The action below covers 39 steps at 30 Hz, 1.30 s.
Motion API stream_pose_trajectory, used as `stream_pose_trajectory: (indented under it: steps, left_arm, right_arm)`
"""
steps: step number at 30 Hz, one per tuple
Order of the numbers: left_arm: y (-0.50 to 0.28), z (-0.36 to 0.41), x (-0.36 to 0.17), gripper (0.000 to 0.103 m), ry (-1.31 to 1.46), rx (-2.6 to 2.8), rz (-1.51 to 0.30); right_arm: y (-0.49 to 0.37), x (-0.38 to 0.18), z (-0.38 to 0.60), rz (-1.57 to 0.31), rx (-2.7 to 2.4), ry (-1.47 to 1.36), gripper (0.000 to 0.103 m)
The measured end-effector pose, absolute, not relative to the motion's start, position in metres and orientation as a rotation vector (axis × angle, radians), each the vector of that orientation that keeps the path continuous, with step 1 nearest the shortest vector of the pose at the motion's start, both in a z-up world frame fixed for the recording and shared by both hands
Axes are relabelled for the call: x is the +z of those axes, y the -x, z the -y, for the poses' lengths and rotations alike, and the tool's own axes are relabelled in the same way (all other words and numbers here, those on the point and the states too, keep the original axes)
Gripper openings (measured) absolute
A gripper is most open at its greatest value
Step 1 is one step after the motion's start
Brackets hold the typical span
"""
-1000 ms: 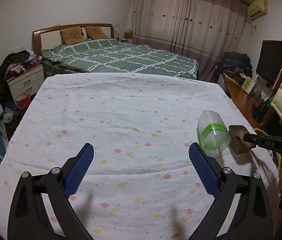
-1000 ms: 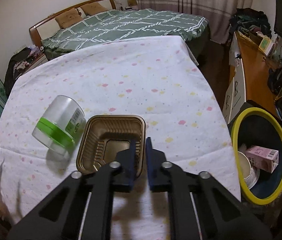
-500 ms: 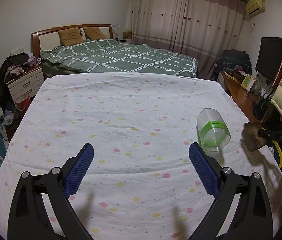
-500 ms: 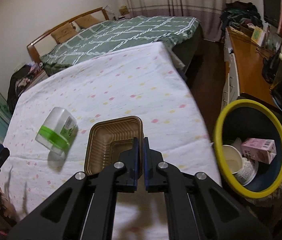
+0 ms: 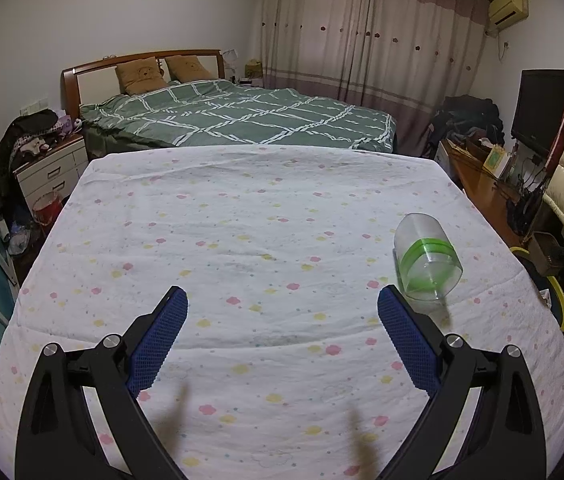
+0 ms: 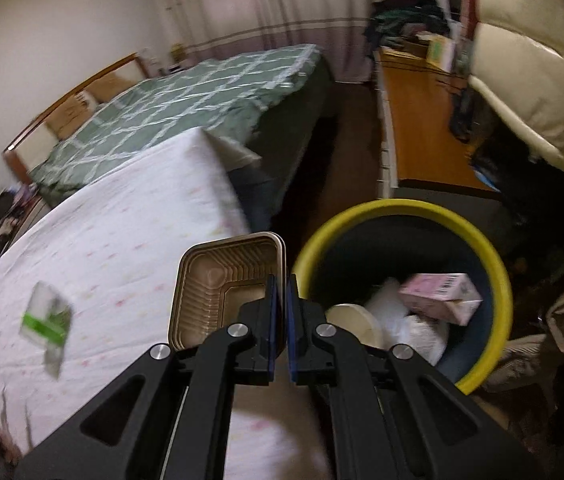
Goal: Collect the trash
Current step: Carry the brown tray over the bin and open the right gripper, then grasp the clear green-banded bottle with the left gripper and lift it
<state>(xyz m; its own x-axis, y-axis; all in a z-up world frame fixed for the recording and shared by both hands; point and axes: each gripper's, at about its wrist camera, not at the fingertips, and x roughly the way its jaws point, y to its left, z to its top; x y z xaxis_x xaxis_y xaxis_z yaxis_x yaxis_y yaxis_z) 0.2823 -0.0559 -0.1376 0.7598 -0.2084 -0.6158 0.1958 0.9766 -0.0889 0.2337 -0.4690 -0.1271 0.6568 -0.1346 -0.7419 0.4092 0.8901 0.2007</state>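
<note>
Item one: our right gripper [image 6: 280,300], fingers pressed nearly together on the near rim of a brown ribbed food tray [image 6: 218,300]. We hold the tray in the air at the edge of the flowered bedsheet [image 6: 122,248], just beside the yellow-rimmed trash bin [image 6: 497,264], not yet over its opening.

Item two: the bin, on the floor beside the sheet's right edge. Inside we see a pink carton [image 6: 441,298], a white cup [image 6: 351,320] and crumpled white material.

Item three: a clear plastic cup with a green band [image 5: 425,258], lying on its side on the sheet, near the edge that faces the bin.

Item four: our left gripper [image 5: 282,320], fingers spread wide and holding nothing, above the sheet with the cup just beyond its right finger.
</note>
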Motion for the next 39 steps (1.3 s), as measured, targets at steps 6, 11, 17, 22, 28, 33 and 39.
stream_pose_trajectory:
  steps: [6,11,17,22,28,33,39]
  left_arm:
    - [-0.282,0.058,-0.138,0.095,0.007,-0.221,-0.67]
    - [-0.282,0.06,-0.138,0.095,0.0,-0.227,-0.67]
    - [-0.281,0.06,-0.138,0.095,0.001,-0.226,-0.671]
    - [-0.282,0.064,-0.138,0.095,-0.003,-0.238,-0.677]
    - [-0.292,0.09,-0.142,0.095,-0.003,-0.338,-0.773]
    - [-0.306,0.129,-0.13,0.095,-0.016,-0.432,-0.83]
    - [-0.327,0.186,-0.132,0.098,-0.113,-0.445,-0.865]
  right_arm:
    - [-0.23,-0.149,0.51,-0.831,-0.41,-0.428,0.004]
    - [-0.228,-0.163,0.524,-0.851,-0.446,-0.453,0.005]
    - [-0.215,-0.168,0.535,-0.839,-0.504,-0.468,0.017]
    - [-0.199,-0.164,0.528,-0.818,-0.501,-0.447,0.021]
    - [-0.184,-0.159,0.515,-0.796,-0.461,-0.426,0.026]
    - [-0.175,-0.157,0.512,-0.783,-0.424,-0.44,0.026]
    - [-0.168,-0.158,0.515,-0.771,-0.401,-0.463,0.026]
